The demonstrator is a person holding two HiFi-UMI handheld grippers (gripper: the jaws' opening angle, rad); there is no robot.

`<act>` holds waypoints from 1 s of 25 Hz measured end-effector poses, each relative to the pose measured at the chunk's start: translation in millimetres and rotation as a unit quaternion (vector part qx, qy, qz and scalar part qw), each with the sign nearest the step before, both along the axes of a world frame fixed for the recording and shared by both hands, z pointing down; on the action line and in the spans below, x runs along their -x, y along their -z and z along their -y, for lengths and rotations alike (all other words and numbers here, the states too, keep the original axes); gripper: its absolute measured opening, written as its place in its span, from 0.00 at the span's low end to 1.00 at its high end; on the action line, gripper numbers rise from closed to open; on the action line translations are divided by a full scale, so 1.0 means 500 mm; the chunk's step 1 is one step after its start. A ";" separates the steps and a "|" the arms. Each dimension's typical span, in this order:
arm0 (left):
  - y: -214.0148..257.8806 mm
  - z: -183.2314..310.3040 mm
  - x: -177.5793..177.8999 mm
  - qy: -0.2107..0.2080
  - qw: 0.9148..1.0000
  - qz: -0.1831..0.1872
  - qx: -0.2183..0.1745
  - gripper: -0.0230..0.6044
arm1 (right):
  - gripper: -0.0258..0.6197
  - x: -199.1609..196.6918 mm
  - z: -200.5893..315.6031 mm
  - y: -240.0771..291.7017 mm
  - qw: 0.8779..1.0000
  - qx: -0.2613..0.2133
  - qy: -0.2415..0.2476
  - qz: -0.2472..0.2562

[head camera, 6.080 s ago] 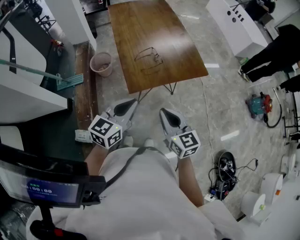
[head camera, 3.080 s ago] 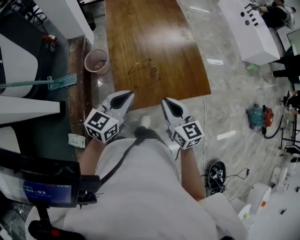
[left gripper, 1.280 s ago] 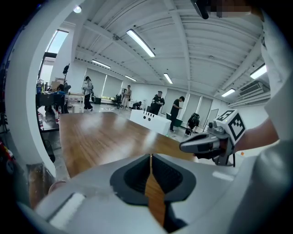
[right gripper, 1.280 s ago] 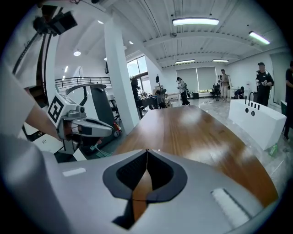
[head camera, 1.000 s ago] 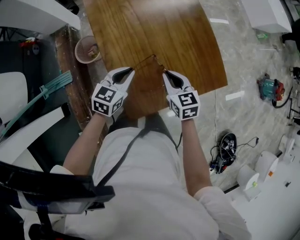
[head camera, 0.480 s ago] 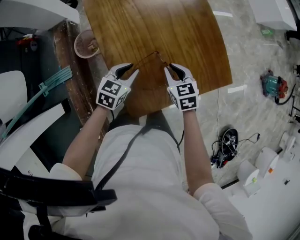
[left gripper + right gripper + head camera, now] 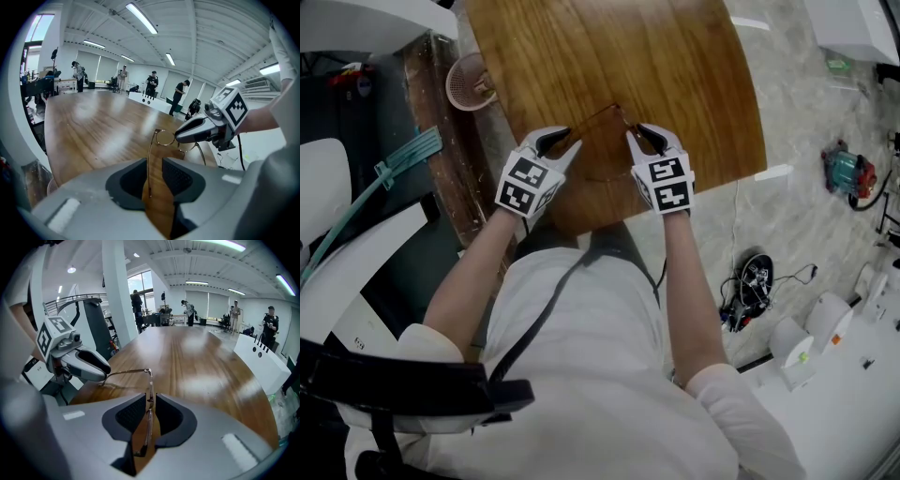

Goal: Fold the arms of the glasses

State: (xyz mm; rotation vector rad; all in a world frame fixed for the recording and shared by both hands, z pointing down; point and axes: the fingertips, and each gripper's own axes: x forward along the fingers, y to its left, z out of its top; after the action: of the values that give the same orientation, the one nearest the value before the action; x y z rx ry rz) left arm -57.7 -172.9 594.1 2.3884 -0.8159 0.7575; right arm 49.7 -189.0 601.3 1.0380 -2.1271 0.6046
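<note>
At the near edge of the surface [image 7: 675, 66], the left gripper [image 7: 561, 143] and right gripper [image 7: 644, 139] each straddle one arm of the glasses [image 7: 164, 137]. Both sets of jaws have just been opening and stand narrowly apart, with the thin wire between them not pinched. Closing off-centre, or swinging both arms at once, could strain a hinge or skid the light frame across the glossy wood. Farther on the wood is bare. A bin [image 7: 467, 82] stands on the floor by its left edge, and people stand at the hall's far end.
</note>
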 end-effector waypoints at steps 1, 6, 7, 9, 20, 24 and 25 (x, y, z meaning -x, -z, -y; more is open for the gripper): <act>0.001 -0.004 -0.004 0.000 1.000 0.000 0.001 0.22 | 0.15 -0.002 -0.003 0.000 1.000 0.003 0.002 -0.001; 0.006 -0.032 -0.020 0.001 1.000 -0.003 0.005 0.21 | 0.09 -0.013 -0.025 0.003 1.000 0.006 0.004 -0.011; 0.007 -0.037 -0.025 0.000 1.000 -0.004 0.005 0.21 | 0.09 -0.017 -0.026 0.004 1.000 0.004 0.002 -0.010; 0.011 -0.042 -0.034 0.000 1.000 -0.006 0.008 0.21 | 0.09 -0.022 -0.026 0.010 1.000 0.001 -0.002 -0.007; 0.020 -0.034 -0.063 -0.008 0.999 -0.038 0.024 0.21 | 0.09 -0.021 0.002 0.015 0.999 -0.012 -0.042 0.031; 0.044 -0.057 -0.095 -0.031 0.998 -0.047 0.020 0.21 | 0.09 -0.012 0.000 0.037 0.997 -0.019 -0.060 0.052; 0.047 -0.062 -0.104 -0.039 0.998 -0.048 0.018 0.21 | 0.09 -0.011 0.001 0.040 0.996 -0.020 -0.064 0.057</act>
State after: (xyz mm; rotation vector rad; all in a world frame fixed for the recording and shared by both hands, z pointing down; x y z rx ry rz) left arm -5.9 -142.1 570.7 2.4159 -0.6698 0.6761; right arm 55.0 -189.3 581.1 1.1956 -2.1908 0.6998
